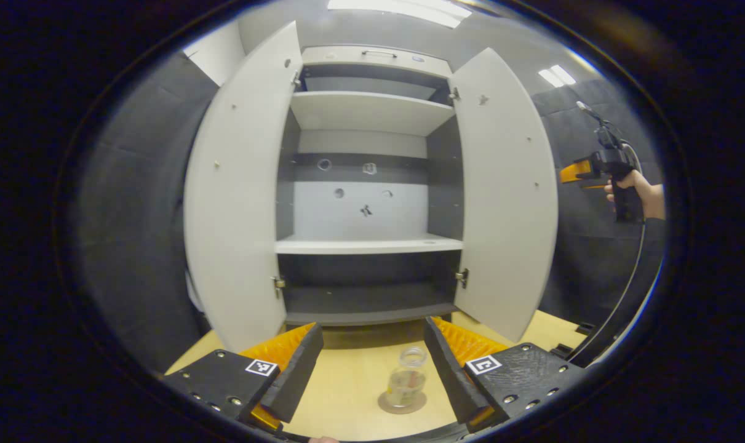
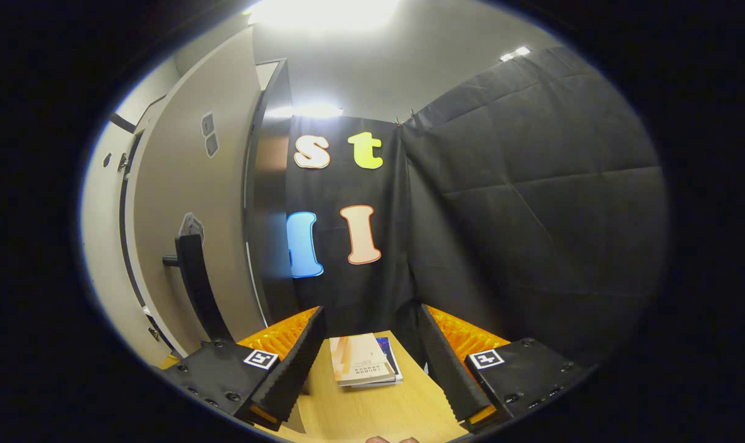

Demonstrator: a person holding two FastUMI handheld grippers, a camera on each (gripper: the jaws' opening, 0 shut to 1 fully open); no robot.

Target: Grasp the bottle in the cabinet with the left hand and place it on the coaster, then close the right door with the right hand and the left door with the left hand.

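Standing bottle (image 1: pixel 405 383) on coaster (image 1: pixel 402 403) | left hand-held gripper (image 1: pixel 372 369) spread above

Left gripper view faces the open cabinet (image 1: pixel 368 203); right gripper view its right door (image 2: pixel 187 203)

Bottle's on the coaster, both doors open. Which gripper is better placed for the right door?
Right. The right gripper is open beside the right door, near its handle; the left gripper faces the bottle.
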